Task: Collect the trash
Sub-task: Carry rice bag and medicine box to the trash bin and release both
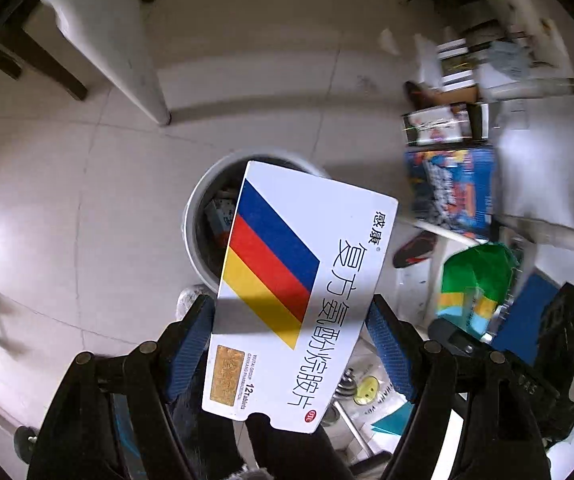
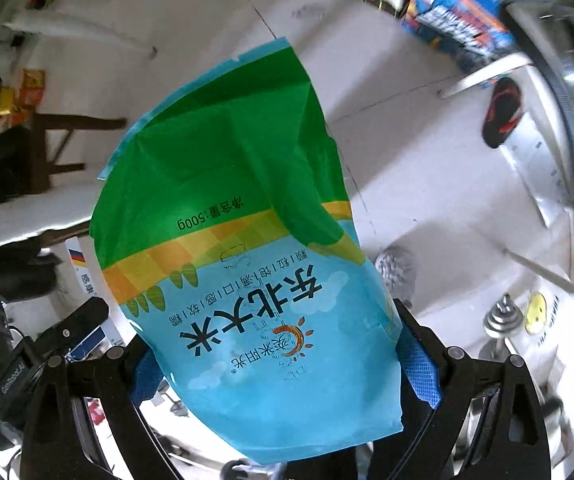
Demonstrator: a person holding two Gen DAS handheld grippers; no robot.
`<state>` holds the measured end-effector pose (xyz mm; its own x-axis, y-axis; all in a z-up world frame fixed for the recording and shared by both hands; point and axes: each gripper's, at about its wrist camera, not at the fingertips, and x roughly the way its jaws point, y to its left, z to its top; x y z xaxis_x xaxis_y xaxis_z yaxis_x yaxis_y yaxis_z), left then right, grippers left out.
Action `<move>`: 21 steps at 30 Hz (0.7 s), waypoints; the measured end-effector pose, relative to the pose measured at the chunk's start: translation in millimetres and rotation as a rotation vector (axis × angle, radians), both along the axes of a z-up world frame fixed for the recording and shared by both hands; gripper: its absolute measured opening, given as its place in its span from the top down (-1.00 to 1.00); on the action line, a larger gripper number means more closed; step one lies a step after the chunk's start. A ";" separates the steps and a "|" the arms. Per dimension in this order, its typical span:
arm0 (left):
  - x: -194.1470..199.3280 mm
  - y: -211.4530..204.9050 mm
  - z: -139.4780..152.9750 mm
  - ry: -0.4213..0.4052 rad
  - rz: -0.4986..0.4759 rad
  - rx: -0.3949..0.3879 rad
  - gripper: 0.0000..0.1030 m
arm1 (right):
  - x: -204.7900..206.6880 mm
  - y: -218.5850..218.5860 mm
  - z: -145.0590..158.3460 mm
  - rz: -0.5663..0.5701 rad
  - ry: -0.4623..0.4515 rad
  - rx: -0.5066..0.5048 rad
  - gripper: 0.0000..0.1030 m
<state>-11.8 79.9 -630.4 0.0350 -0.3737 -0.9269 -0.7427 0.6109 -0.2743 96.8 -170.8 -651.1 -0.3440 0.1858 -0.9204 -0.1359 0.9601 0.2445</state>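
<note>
The left hand-held gripper [image 1: 291,344] clamps a medicine box [image 1: 299,292] above the grey bin [image 1: 199,216] at frame centre, ready to drop; the right hand-held gripper [image 2: 275,360] grips a rice bag [image 2: 239,240].

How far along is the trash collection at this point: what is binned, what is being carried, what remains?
Done: the round grey bin already holds some scraps. In hand: the left gripper clamps a white medicine box with blue, red and yellow stripes above the bin; the right gripper clamps a green-and-blue rice bag. Left: both must be dropped in; neither is released yet.
</note>
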 end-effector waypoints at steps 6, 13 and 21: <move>-5.0 5.5 -85.7 0.048 0.011 0.001 -1.00 | -8.7 29.2 -118.7 0.091 0.032 -0.001 -0.96; -20.7 15.3 -89.3 0.059 0.000 0.128 -1.00 | -24.4 46.7 -152.5 0.153 0.046 0.054 -1.00; -34.2 17.4 -73.5 0.068 -0.074 0.227 -1.00 | -33.0 72.0 -146.4 0.245 0.033 0.063 -1.00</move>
